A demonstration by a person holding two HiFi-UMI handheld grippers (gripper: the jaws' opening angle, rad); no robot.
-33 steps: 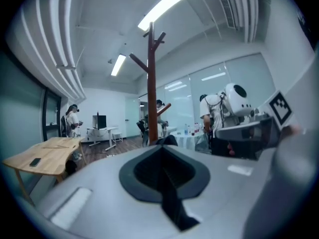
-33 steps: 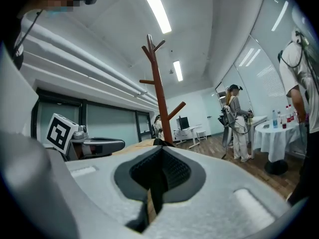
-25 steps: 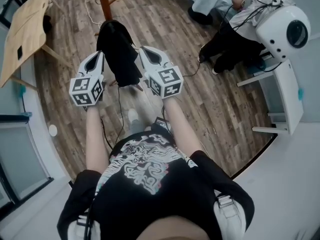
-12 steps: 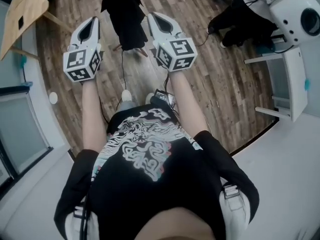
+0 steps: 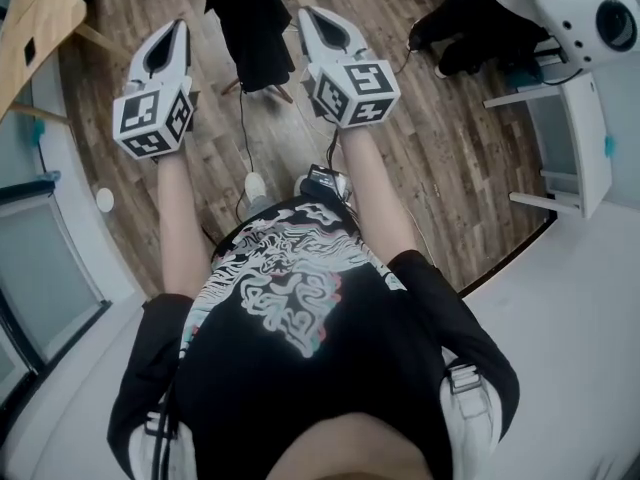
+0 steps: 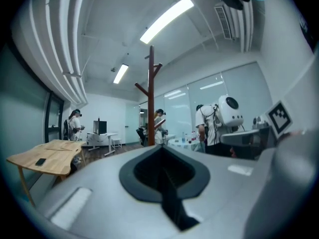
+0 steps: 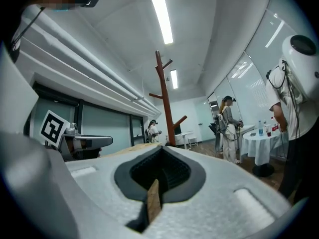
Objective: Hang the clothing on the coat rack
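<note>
Two handheld grippers hold up a black garment, facing a wooden coat rack across the room.

The left gripper (image 6: 159, 151) is clamped shut on a strip of the black garment (image 5: 250, 28), which hangs between both grippers. The right gripper (image 7: 160, 151) is closed on a thin tan sliver (image 7: 152, 203), possibly hanger wood. Such slim pinches could slip and drop the garment onto the floor (image 5: 450, 168). The coat rack (image 7: 163, 98) stands well ahead. A tabletop (image 6: 50, 156) edges the left side, and a bystander (image 7: 228, 128) narrows the right.

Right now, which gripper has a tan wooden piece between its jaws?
The right gripper: a tan wooden strip stands in the slot between its shut jaws, while the left gripper shows only black there.
</note>
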